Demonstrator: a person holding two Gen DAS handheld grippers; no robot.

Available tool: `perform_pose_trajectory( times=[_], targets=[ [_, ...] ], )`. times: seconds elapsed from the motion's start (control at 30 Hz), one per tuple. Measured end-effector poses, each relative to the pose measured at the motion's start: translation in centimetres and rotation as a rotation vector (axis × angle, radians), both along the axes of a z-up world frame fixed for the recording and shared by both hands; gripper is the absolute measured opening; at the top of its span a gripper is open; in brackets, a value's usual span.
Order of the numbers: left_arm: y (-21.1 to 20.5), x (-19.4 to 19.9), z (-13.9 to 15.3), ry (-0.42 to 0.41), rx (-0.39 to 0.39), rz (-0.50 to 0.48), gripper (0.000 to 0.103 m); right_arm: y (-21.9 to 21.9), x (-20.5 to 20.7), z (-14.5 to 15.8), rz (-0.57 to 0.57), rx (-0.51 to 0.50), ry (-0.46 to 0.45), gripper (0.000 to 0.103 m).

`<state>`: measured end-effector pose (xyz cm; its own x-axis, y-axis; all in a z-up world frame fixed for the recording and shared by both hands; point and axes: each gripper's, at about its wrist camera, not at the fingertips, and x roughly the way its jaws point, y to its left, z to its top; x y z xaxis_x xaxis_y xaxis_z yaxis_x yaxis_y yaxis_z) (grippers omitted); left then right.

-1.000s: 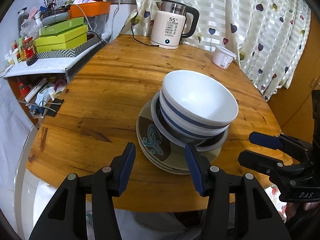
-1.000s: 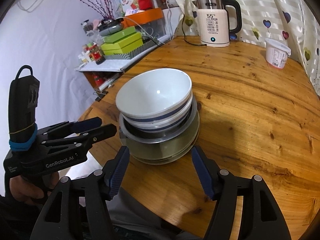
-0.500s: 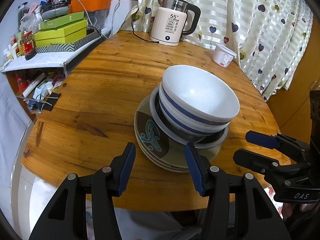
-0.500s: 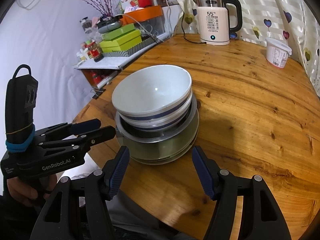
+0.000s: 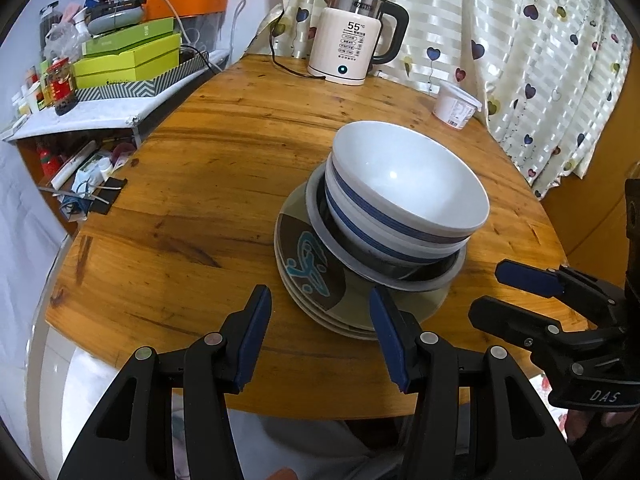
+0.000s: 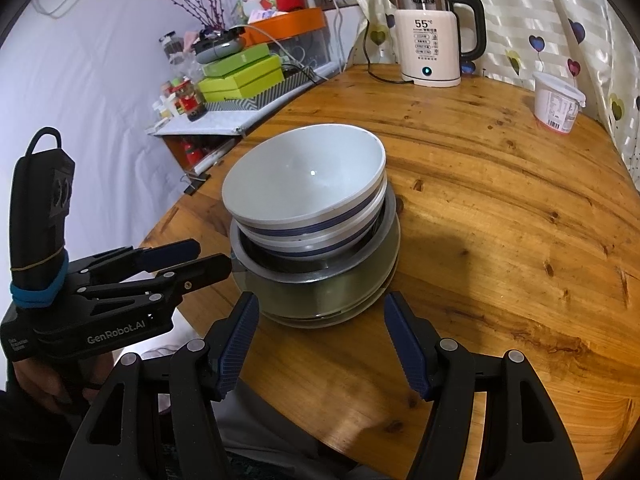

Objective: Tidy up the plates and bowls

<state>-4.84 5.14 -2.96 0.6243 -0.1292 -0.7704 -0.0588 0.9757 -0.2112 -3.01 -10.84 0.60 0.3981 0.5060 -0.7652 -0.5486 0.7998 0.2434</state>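
I'm holding my left gripper (image 5: 320, 326) and right gripper (image 6: 322, 330) spread, empty, near glossy round bowls (image 5: 404, 188) stacked on patterned plates (image 5: 316, 276), on the wooden table (image 5: 200, 184).

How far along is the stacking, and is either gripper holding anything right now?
Done, by the look of it: two white bowls nested in a metal dish, on the stacked plates, all in one pile on the table.
In hand: nothing. The left gripper and right gripper are both open, short of the pile.
Left: no loose dishes in view; perhaps moving the pile.
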Motion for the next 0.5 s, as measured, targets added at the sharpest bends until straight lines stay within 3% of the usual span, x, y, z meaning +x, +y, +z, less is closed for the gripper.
perform_pose_trajectory(
  times=[0.5],
  targets=[
    [-0.11, 0.08, -0.21, 0.010, -0.007, -0.005, 0.052, 0.17, -0.03, -0.24, 0.000, -0.002, 0.005, 0.066]
  ],
)
